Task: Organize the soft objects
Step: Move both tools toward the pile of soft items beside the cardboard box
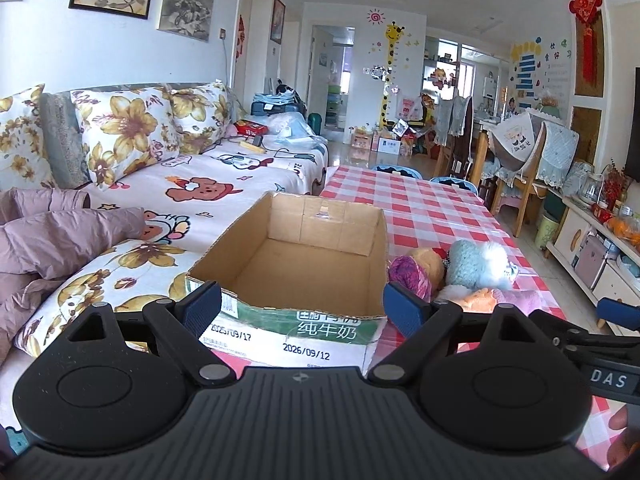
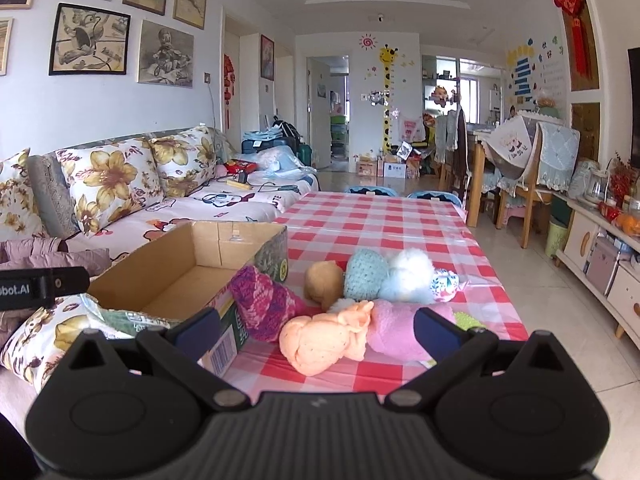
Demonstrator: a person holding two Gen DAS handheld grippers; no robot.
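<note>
both sets of jaws are spread wide and grasping nothing: my left gripper (image 1: 302, 312) hangs over the near rim of the cardboard box (image 1: 304, 256), my right gripper (image 2: 316, 328) sits low in front of the soft toys.

going left to right in the right wrist view: the box is at about 10 o'clock from my right jaws, open-topped and bare inside. the purple knitted piece (image 2: 264, 304) leans against its right wall at 11 o'clock. the orange plush (image 2: 328, 340) and the pink plush (image 2: 394, 330) lie touching each other at 12 o'clock, just ahead of the pads. behind them, at 12 to 1 o'clock, are the tan ball (image 2: 322, 284), the teal knitted toy (image 2: 366, 278) and the white fluffy toy (image 2: 410, 278), bunched together on the checked surface (image 2: 384, 220).

my worries: the toys are packed so close that closing on one could pinch or drag its neighbour. the box looks light, and a nudge from my left jaws might slide it toward the sofa (image 1: 192, 188) edge of the surface. plush compresses, so a shallow bite could slip.

hard to read: the pink plush is partly behind my right pad, and whether orange and pink are one toy i cannot tell. a small patterned bit beside the white toy is unclear.
</note>
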